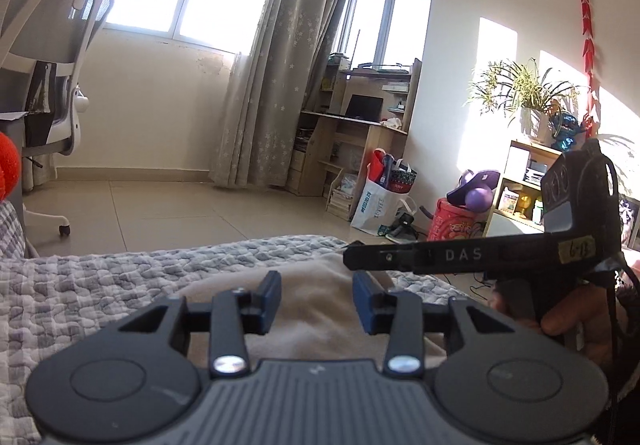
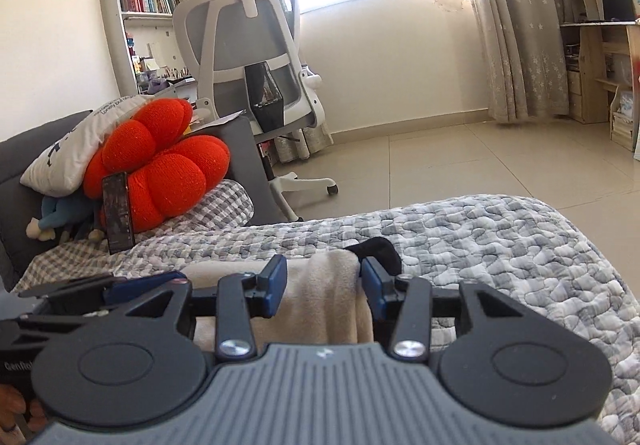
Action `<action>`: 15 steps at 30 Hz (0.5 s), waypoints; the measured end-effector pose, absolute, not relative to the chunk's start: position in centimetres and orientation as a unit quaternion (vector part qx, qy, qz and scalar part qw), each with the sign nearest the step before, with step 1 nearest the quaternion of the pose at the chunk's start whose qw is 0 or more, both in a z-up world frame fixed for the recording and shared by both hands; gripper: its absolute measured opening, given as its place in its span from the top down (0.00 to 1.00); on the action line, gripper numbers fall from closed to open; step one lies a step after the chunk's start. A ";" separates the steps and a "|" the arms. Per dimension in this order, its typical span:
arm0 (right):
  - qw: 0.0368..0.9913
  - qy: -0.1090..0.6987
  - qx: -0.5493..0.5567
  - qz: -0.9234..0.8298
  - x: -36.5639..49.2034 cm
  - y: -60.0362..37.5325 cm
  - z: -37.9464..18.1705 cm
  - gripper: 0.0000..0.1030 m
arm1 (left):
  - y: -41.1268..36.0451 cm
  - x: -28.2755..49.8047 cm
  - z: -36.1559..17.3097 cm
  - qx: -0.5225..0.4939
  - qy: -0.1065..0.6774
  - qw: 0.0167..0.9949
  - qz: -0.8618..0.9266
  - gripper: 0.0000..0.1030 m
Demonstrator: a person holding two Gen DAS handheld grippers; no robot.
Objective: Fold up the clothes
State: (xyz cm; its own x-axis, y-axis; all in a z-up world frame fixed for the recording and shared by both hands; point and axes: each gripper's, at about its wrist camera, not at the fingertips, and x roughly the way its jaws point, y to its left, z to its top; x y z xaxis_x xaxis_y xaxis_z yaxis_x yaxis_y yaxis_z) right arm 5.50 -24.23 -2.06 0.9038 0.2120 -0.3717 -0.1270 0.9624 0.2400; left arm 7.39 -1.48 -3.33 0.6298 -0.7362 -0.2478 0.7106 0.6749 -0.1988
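Note:
A beige garment (image 1: 320,285) lies folded on the grey quilted bedspread (image 1: 120,277). My left gripper (image 1: 318,297) hovers just over it, its blue pads apart and nothing pinched between them. My right gripper (image 1: 352,259) reaches in from the right, seen side-on, with a hand (image 1: 560,317) around its handle. In the right wrist view the right gripper (image 2: 324,281) is open over a folded strip of the beige garment (image 2: 320,305) that shows in the gap. A black piece of fabric (image 2: 376,247) lies at the strip's far end. The left gripper (image 2: 160,281) sits close at the left.
A red flower cushion (image 2: 160,173), a white pillow (image 2: 80,141), soft toys and an upright dark phone (image 2: 118,213) crowd the head of the bedspread (image 2: 480,245). A white office chair (image 2: 256,45) stands beyond the bed. Tiled floor, curtains, a desk and shelves lie further off.

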 end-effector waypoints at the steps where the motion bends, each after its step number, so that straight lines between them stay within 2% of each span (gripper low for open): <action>1: 0.970 0.203 0.102 0.085 5.6 -24.3 -2.3 0.55 | -1.4 7.9 -3.4 -0.043 0.162 0.903 -0.397 0.62; 8: 0.966 0.228 0.093 0.073 5.9 -24.8 -4.3 0.56 | -1.8 9.1 -4.9 -0.056 0.190 0.898 -0.393 0.62; 15: 0.962 0.238 0.108 0.074 6.2 -25.6 -5.0 0.56 | -3.7 8.7 -6.1 -0.018 0.202 0.895 -0.399 0.62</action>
State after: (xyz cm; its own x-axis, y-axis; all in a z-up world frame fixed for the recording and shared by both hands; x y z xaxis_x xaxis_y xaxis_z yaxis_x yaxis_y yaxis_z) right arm 6.22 -25.56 -5.00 0.8759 0.1944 -0.4415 -0.0914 0.9655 0.2438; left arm 8.73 -3.73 -6.07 0.6010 -0.7205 -0.3460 0.7056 0.6816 -0.1937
